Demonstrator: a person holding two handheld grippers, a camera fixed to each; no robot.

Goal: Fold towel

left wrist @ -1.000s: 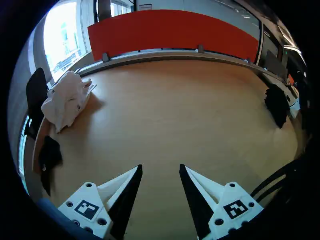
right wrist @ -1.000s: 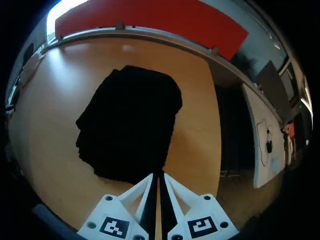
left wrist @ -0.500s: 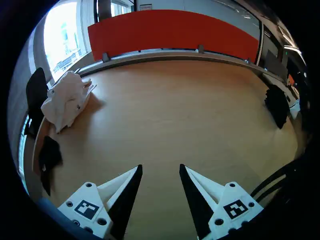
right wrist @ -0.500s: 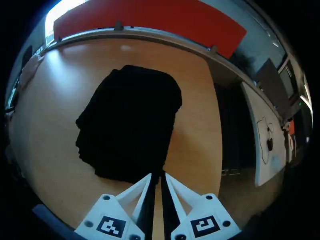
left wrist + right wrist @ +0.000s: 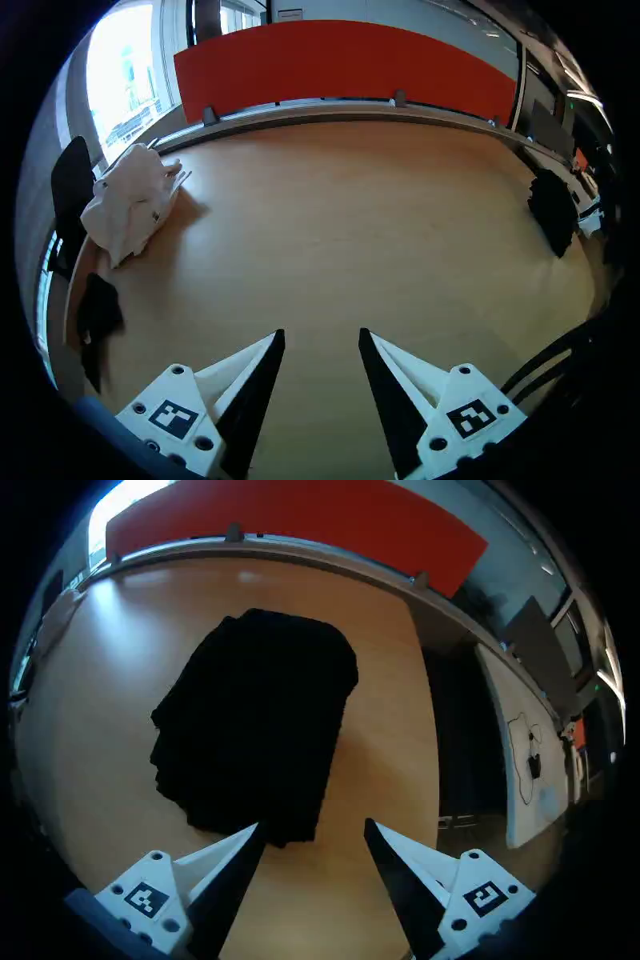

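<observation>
A black towel (image 5: 252, 728), folded into a thick stack, lies on the wooden table (image 5: 104, 720) in the right gripper view. My right gripper (image 5: 314, 840) stands open at the stack's near edge, nothing between its fingers. In the left gripper view the same black towel (image 5: 552, 210) shows small at the table's far right edge. My left gripper (image 5: 320, 346) is open over bare wood (image 5: 352, 224), far from the towel and holding nothing.
A crumpled white cloth (image 5: 132, 200) lies at the table's far left, with a small black cloth (image 5: 98, 308) near the left edge. A red divider panel (image 5: 344, 64) runs along the back. A dark chair (image 5: 72, 188) stands at left. Beyond the table's right edge is another desk (image 5: 532, 752).
My right gripper has opened, letting go of the black towel's near edge, and has drawn back slightly. The towel stays flat. My left gripper has not moved.
</observation>
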